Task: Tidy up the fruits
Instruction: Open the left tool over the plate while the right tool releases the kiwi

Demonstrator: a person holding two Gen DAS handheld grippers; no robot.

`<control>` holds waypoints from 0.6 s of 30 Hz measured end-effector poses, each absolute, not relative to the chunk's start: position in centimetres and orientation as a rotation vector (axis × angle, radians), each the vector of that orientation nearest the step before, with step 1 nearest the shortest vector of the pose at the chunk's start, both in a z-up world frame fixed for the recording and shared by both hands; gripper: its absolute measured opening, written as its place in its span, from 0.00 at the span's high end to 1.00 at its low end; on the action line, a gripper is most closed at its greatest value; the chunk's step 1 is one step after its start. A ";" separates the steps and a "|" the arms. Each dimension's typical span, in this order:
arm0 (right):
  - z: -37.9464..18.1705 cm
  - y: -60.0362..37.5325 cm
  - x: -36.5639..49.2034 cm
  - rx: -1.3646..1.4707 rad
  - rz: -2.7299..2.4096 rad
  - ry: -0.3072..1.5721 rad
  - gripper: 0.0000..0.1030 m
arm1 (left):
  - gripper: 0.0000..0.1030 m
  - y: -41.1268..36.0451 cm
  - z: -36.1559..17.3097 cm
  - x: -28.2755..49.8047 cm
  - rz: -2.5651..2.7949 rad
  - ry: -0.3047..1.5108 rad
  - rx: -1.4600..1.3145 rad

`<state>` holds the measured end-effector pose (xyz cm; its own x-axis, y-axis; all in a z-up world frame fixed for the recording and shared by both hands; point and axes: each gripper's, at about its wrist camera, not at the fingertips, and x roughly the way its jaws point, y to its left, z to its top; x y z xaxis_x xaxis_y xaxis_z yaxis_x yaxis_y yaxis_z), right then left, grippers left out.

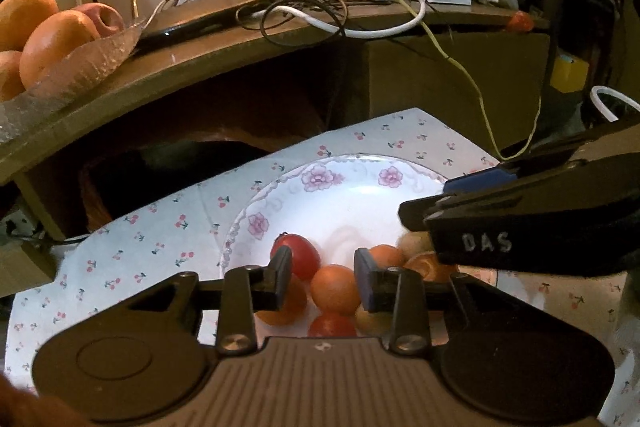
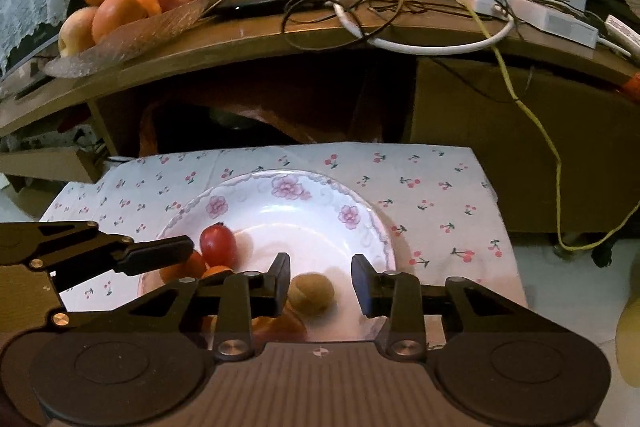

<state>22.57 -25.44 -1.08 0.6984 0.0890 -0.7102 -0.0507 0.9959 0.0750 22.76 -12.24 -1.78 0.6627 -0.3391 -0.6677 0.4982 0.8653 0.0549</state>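
- flowered plate: lies on the cherry-print cloth and serves as the landmark here; several small fruits sit bunched on its near side.
- left gripper: poised over the plate's near edge, jaws apart; a small orange fruit lies between the pads, which do not appear to press on it, though the angle leaves this uncertain.
- red fruit: on the plate just behind the left gripper's left finger.
- right gripper: over the plate's near right part, jaws apart; a tan round fruit rests on the plate between them, closer to the left pad.
- glass dish: on the wooden shelf behind the plate, holding oranges and an apple.
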 end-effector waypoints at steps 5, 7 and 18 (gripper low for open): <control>-0.5 -25.9 22.2 0.069 0.065 0.779 0.63 | 0.56 -11.3 -0.9 22.6 -0.450 0.691 0.224; -0.3 -25.9 21.8 0.066 0.066 0.774 0.62 | 0.53 -10.7 -0.5 22.4 -0.426 0.692 0.215; 1.3 -25.1 17.2 0.061 0.053 0.778 0.52 | 0.27 -8.6 0.8 18.0 -0.328 0.680 0.226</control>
<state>17.19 -25.13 1.25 0.7113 0.0705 -0.6993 -0.0253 0.9969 0.0748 17.97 -8.56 0.80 0.7293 -0.2222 -0.6471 0.3682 0.9246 0.0976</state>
